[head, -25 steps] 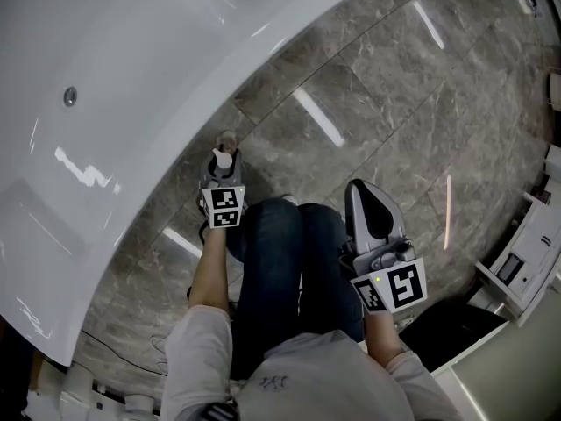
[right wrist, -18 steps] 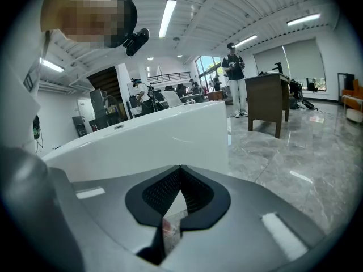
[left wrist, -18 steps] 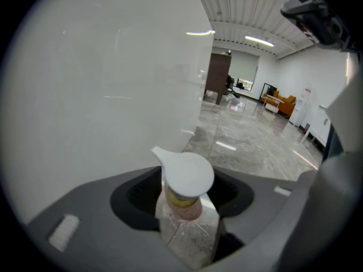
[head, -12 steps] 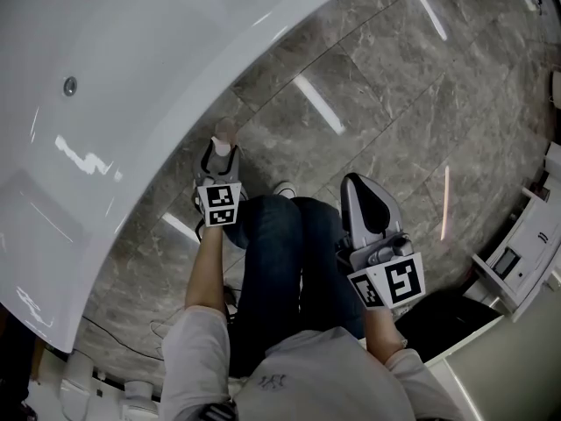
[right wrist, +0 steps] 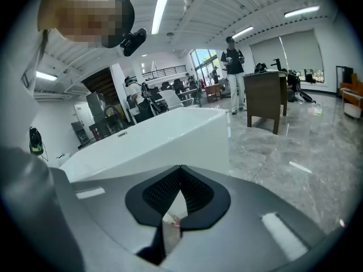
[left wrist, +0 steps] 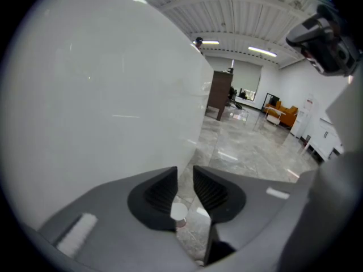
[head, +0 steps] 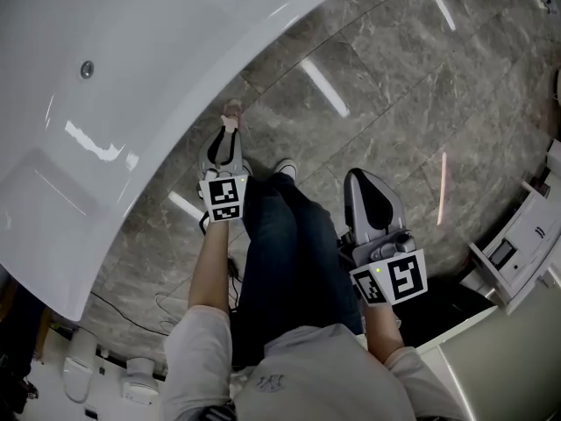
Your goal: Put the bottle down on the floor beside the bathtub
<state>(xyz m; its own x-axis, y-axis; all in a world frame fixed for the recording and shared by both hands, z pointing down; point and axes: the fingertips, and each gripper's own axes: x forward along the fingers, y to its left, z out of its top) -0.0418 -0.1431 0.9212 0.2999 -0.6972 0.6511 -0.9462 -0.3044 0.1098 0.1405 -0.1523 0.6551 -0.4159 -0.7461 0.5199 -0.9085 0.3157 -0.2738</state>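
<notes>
The bottle (head: 232,112), small with a pale cap, stands on the grey marble floor close against the white bathtub's (head: 131,51) outer wall. My left gripper (head: 226,140) hovers just above and behind it. In the left gripper view the bottle's cap (left wrist: 178,212) shows below the narrow gap of the left gripper (left wrist: 185,174); the jaws are closing and nothing sits between the pads. The tub wall (left wrist: 102,95) fills that view's left. My right gripper (head: 370,187) is held off to the right over the floor, shut and empty, its tips meeting in the right gripper (right wrist: 180,171) view.
The person's jeans-clad legs (head: 280,244) and a shoe (head: 285,169) stand between the grippers. A cable (head: 166,301) lies on the floor at lower left, near white fixtures (head: 88,367). White cabinets (head: 526,235) stand at right. Far off are a standing person (right wrist: 233,67) and a dark desk (right wrist: 266,92).
The left gripper has let go of the bottle and drawn back; the bottle now stands free on the floor beyond its tips. The right gripper has barely moved.
</notes>
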